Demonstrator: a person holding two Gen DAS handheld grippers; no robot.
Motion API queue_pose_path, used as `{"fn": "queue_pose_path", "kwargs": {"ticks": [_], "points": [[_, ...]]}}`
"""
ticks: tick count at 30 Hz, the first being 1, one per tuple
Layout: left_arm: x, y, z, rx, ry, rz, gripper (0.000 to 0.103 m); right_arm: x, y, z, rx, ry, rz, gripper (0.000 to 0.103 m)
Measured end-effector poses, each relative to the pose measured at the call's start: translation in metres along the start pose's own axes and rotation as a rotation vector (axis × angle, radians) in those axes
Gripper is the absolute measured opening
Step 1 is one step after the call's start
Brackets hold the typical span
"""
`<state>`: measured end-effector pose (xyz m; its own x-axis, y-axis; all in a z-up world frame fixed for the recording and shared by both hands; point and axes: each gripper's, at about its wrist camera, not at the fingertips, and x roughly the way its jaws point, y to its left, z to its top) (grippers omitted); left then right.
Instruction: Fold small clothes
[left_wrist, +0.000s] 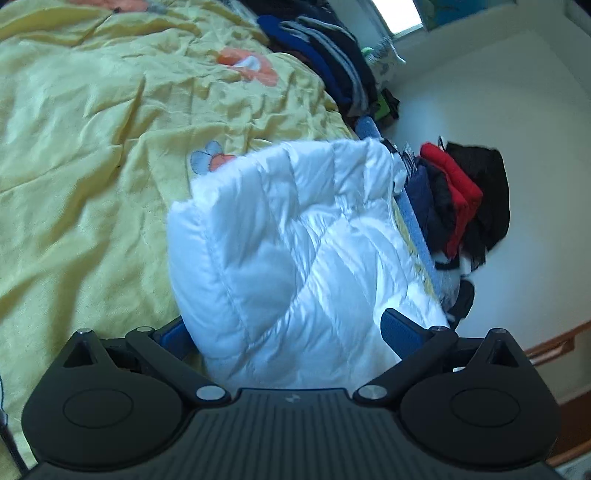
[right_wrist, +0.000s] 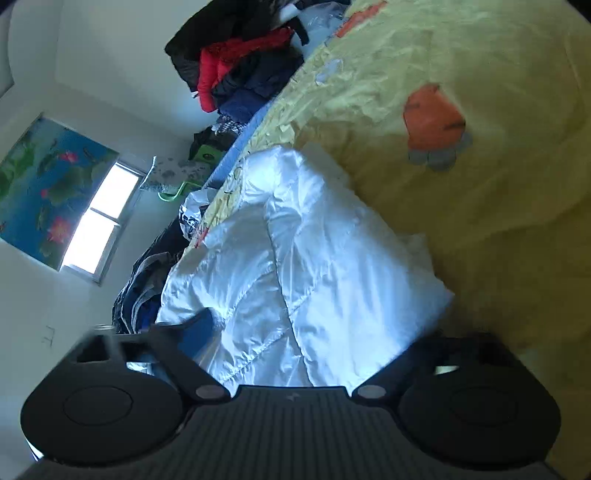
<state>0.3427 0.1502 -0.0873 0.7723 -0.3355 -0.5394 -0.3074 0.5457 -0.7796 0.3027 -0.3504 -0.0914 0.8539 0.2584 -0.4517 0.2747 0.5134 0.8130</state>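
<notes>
A white quilted puffer garment (left_wrist: 295, 251) lies on the yellow bedsheet (left_wrist: 81, 155), partly folded and bunched up. My left gripper (left_wrist: 291, 332) has its blue pads on either side of the garment's near edge, with the padded cloth filling the gap between them. In the right wrist view the same white garment (right_wrist: 306, 266) fills the middle. My right gripper (right_wrist: 295, 339) holds its near edge; the left blue pad (right_wrist: 197, 330) shows against the cloth, and the right finger is hidden under it.
Piles of dark, blue and red clothes (left_wrist: 458, 192) lie along the bed's far edge by the white wall. More dark folded clothes (left_wrist: 332, 66) sit further along. A window (right_wrist: 99, 225) and a flowered poster (right_wrist: 44, 188) are on the wall.
</notes>
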Motion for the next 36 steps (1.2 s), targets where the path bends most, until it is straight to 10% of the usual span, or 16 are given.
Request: {"fn": "queue_pose_path", "kwargs": {"ticks": [2,4,13,25,29,32,36], "points": [[0.000,0.000,0.001,-0.006,-0.004,0.009,0.096,0.003,-0.012,0.001,0.057,0.007,0.015,0.035],[0.002,-0.006,-0.002,0.063,-0.008,0.082,0.036,0.007,-0.025,0.002,0.126,0.015,0.062,0.027],[-0.031,-0.032,-0.017,0.261,-0.063,0.076,0.014,-0.016,-0.005,0.010,0.026,-0.046,0.121,0.015],[-0.085,0.025,-0.074,0.321,0.093,0.044,0.020,-0.110,-0.064,-0.024,0.009,0.041,0.089,0.016],[-0.093,0.018,-0.066,0.364,0.072,0.096,0.035,-0.108,-0.064,-0.023,0.025,0.028,0.037,0.041],[-0.133,0.002,-0.054,0.442,-0.024,0.122,0.036,-0.138,-0.056,-0.010,-0.009,-0.107,-0.013,0.049],[-0.181,-0.038,-0.049,0.625,-0.334,0.241,0.088,-0.181,-0.027,0.010,-0.101,-0.394,-0.120,0.050]]}}
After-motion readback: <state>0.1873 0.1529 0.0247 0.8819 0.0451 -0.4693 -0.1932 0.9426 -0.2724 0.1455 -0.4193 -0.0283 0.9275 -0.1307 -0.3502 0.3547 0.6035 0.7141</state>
